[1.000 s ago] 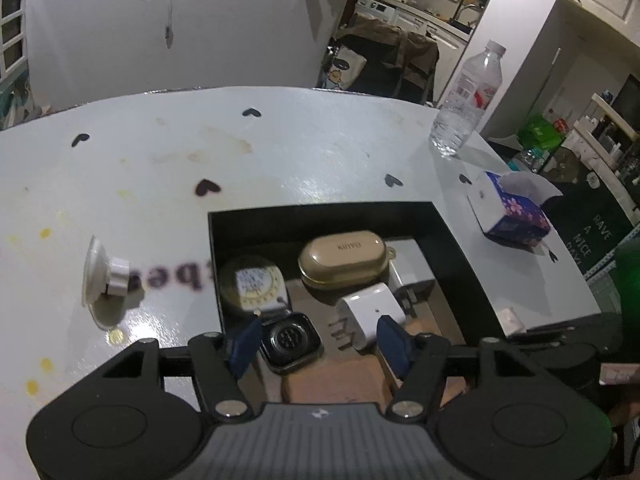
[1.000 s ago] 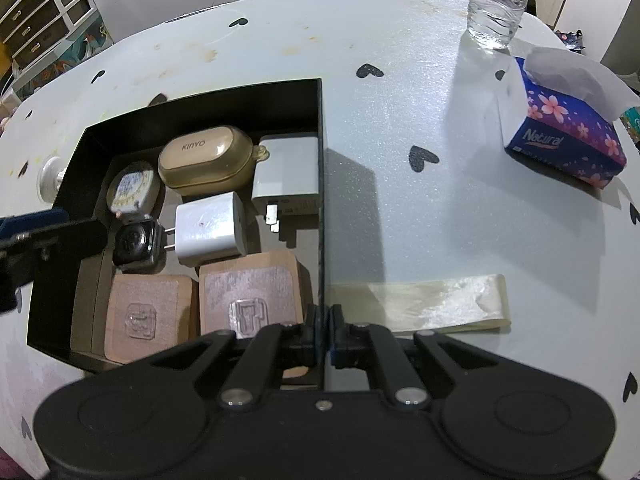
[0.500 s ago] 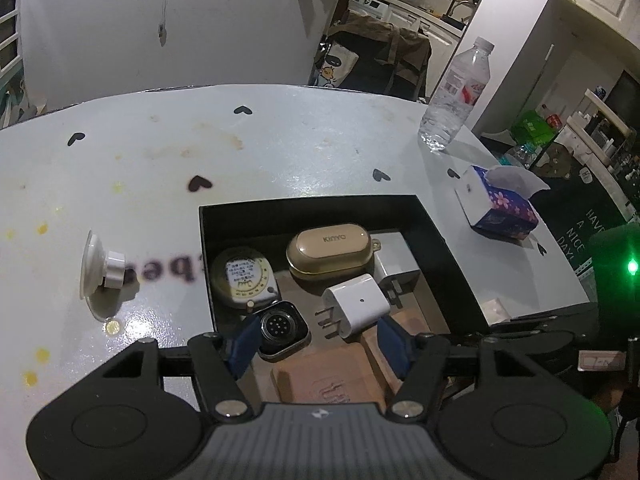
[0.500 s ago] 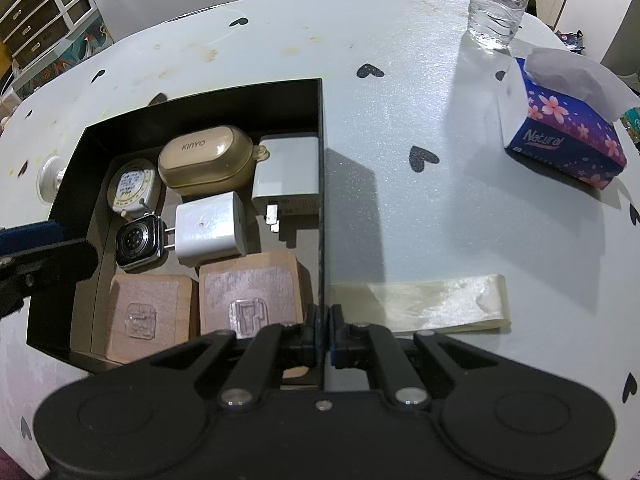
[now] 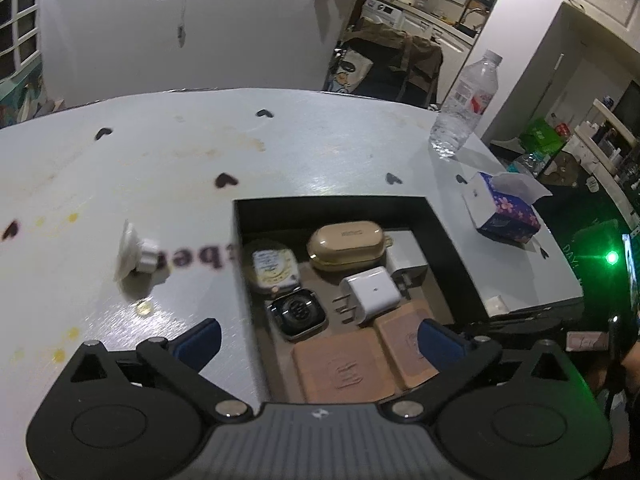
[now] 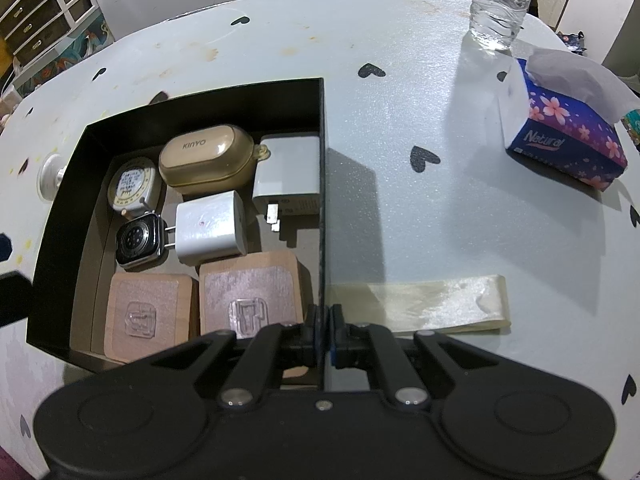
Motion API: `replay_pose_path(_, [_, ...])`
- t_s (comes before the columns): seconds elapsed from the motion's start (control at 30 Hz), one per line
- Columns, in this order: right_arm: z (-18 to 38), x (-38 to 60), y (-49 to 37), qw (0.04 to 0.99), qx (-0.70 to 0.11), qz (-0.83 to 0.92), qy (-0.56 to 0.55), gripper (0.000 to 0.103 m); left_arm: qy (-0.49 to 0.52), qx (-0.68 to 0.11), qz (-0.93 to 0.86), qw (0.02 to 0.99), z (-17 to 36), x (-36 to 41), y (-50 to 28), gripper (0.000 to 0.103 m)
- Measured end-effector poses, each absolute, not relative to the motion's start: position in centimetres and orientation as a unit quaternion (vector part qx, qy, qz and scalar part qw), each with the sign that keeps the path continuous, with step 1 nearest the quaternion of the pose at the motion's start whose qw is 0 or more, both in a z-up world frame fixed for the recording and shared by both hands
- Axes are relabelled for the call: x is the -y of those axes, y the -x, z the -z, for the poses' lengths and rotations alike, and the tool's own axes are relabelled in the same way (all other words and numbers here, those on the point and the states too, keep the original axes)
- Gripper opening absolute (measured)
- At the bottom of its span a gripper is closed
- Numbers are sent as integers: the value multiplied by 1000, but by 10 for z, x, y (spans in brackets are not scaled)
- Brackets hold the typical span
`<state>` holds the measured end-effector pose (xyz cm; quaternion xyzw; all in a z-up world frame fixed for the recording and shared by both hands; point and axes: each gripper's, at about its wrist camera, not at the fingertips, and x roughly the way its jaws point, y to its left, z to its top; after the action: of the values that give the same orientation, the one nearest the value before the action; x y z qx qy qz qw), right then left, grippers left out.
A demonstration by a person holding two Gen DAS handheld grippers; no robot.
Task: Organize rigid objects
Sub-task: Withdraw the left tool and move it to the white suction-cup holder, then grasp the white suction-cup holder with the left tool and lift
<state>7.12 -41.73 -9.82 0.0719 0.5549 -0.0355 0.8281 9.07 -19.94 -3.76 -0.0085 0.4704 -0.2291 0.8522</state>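
A black box (image 6: 322,152) on the white table holds a tan KINYO case (image 6: 206,158), a round tape measure (image 6: 134,184), a black watch body (image 6: 138,242), two white chargers (image 6: 210,226) and two wooden blocks (image 6: 250,292). My right gripper (image 6: 322,330) is shut on the box's right wall near its front corner. My left gripper (image 5: 318,338) is open and empty, above the box's near left edge. The box (image 5: 448,240) and its contents also show in the left wrist view. A white suction hook (image 5: 134,250) lies on the table left of the box.
A water bottle (image 6: 500,0) stands at the far right. A tissue box (image 6: 568,128) lies right of the black box. A cream ribbon strip (image 6: 420,306) lies on the table beside my right gripper. The table edge curves around behind.
My left gripper has drawn back and up from the box after leaving the watch body inside, and has opened wider. My right gripper has not moved.
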Motion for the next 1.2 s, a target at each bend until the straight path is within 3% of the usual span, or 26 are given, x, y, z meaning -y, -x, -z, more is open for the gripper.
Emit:
replay_pose_path(0.37, [98,417,-72,827,-556,34,-71,5,11,-463,157,872,56,141,-104,101])
replay_pose_path(0.6, [99,417,-73,827,-556,35,-73,5,23,-435,129,891,69,119,-136,63])
replay_pose_path(0.87, [100,419,-73,826,-557,37,-78,5,36,-420,111,900,84,119,-180,50])
replay_pose_path(0.93, [100,419,-72,826,-557,38,-80,5,51,-424,112,897,89,117,-186,42])
replay_pose_path(1.0, [100,419,-72,826,-556,39,-80,5,74,-430,113,893,93,113,-189,22])
replay_pose_path(1.2, [100,419,-72,825,-558,40,-79,5,154,-439,144,874,95,97,-176,12])
